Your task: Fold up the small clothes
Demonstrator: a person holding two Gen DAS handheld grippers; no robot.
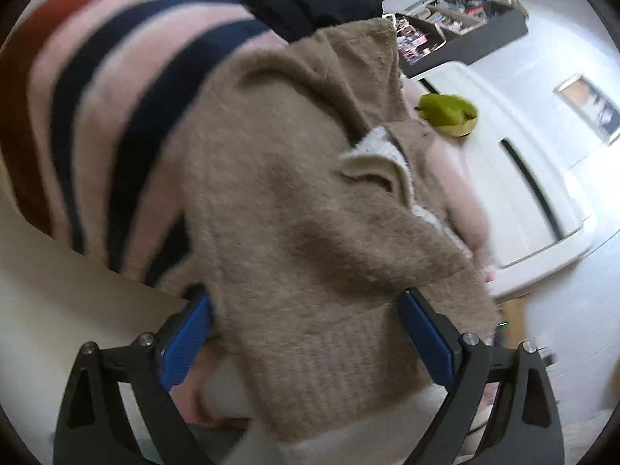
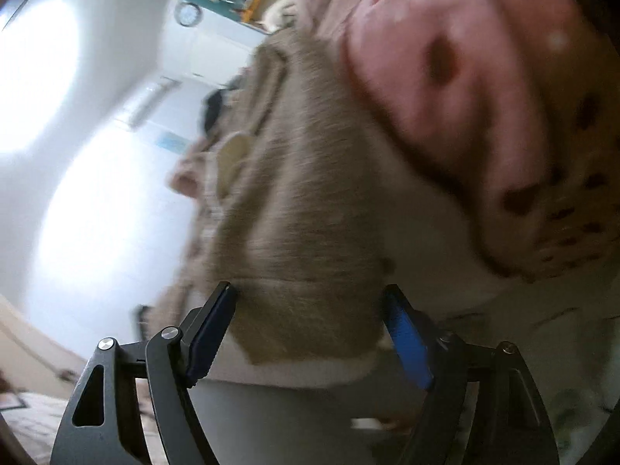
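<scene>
A striped garment (image 1: pixel 116 89) in pink, navy and rust fills the left of the left wrist view, a dark navy piece (image 1: pixel 310 7) at its upper edge; beside it, a fuzzy tan sweater (image 1: pixel 302 213) hangs or drapes down the middle of the frame, its ribbed hem lying between the blue pads of the left tool (image 1: pixel 306 337), whose jaws stand spread, gripping nothing that can be seen; a green object (image 1: pixel 449 114) rests on the white surface (image 1: pixel 523 178) to the right. In the right wrist view, bright white walls and a round clock (image 2: pixel 188 13) occupy the left; the same sweater (image 2: pixel 306 213) reaches down between the parted fingers of the right tool (image 2: pixel 310 333), likewise released; a pink dotted garment (image 2: pixel 484 116) bulks at upper right, touching the sweater.
</scene>
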